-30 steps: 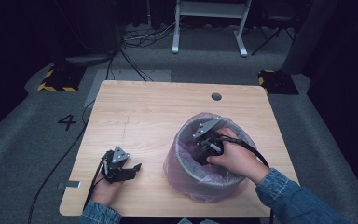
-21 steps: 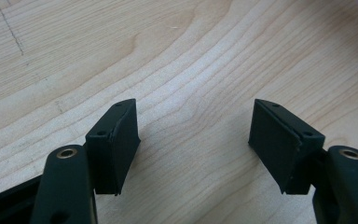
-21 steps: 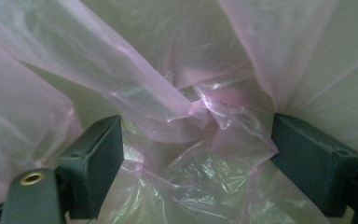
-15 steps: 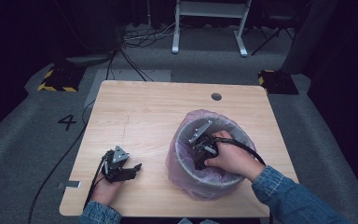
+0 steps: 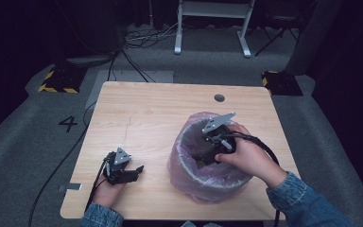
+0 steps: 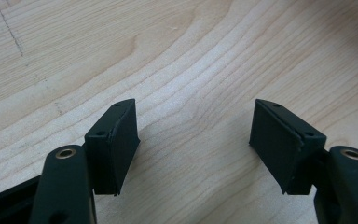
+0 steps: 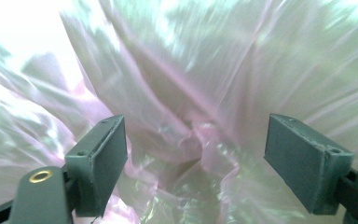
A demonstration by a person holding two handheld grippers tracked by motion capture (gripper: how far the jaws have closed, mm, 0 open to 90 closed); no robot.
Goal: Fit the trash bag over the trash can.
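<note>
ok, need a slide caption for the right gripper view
Right claw, jaws open and empty, points into the crumpled pink plastic liner of the bin.

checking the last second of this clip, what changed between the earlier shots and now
The right gripper, inside the bin lined with a pink bag, has come up a little; its jaws stand open with nothing between them. The left gripper stayed open and empty at the near left of the table, and the bin kept its place.

lined bin blocks table's right
</note>
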